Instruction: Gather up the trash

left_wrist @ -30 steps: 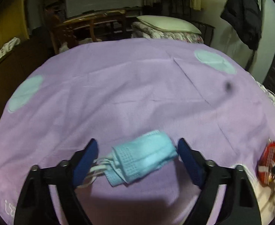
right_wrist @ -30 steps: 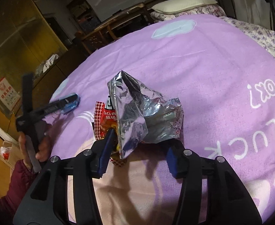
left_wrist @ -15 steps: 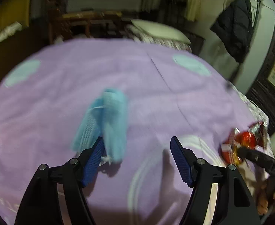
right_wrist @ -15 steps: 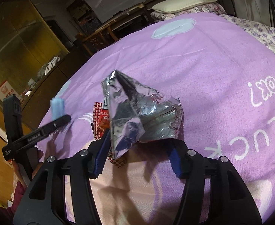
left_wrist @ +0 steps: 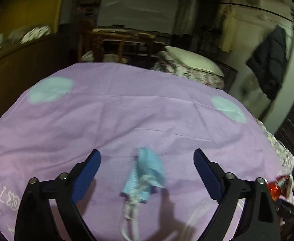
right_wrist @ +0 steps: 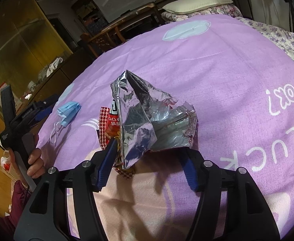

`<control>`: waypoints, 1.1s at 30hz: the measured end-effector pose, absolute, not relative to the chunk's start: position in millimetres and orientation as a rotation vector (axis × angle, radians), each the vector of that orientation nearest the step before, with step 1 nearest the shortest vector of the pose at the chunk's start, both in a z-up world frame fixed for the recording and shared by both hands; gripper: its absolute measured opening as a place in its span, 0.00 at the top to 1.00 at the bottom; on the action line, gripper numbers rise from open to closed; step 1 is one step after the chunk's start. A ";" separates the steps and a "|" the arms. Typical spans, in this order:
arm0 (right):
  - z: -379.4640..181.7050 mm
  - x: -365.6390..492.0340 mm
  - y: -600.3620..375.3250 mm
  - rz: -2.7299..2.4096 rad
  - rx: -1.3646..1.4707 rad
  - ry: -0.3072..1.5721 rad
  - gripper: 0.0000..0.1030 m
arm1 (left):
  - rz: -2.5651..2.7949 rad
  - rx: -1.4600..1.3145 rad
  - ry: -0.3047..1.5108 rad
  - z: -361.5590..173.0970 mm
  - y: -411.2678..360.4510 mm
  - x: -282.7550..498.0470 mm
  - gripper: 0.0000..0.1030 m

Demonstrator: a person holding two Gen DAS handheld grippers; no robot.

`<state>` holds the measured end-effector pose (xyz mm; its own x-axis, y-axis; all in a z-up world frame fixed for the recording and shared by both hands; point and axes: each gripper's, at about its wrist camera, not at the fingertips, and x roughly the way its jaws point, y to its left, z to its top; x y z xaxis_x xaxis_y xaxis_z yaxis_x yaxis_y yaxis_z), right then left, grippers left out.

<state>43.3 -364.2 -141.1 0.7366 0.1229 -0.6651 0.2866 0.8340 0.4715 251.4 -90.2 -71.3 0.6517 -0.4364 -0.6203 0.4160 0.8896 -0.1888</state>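
Observation:
A light blue face mask (left_wrist: 145,176) lies loose on the purple bedsheet (left_wrist: 127,116), its white ear loops trailing toward the camera. My left gripper (left_wrist: 147,154) hovers over it with jaws wide and still opening, and neither pad touches it. The right wrist view shows the same mask (right_wrist: 68,112) on the sheet beside the left gripper (right_wrist: 38,110). My right gripper (right_wrist: 149,146) has a crumpled snack bag (right_wrist: 147,116), silver foil inside and red outside, upright between its pads. Its jaws are opening slightly, and the bag still touches both pads.
The sheet (right_wrist: 227,64) carries pale blue spots and white lettering (right_wrist: 277,104). Behind the bed are a white pillow (left_wrist: 193,62), a wooden table (left_wrist: 123,36) and a cabinet (right_wrist: 20,46). A dark jacket (left_wrist: 269,66) hangs at the right. A hand (right_wrist: 34,160) holds the left gripper.
The left gripper let go of the mask, which swung up on one pad and then dropped onto the sheet. Its jaws spread wide. The right jaws widened a little around the bag.

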 end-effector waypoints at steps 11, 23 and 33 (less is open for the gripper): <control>-140.8 43.6 -362.3 -0.099 0.584 0.749 0.40 | -0.590 -0.045 0.918 -105.0 -100.6 274.5 0.82; -133.2 53.1 -347.0 -0.122 0.599 0.736 0.29 | -0.698 0.002 0.757 -73.0 -105.3 192.3 0.85; -107.0 19.7 -343.3 -0.170 0.579 0.633 0.60 | -0.538 0.058 0.790 -86.3 -104.9 145.5 0.85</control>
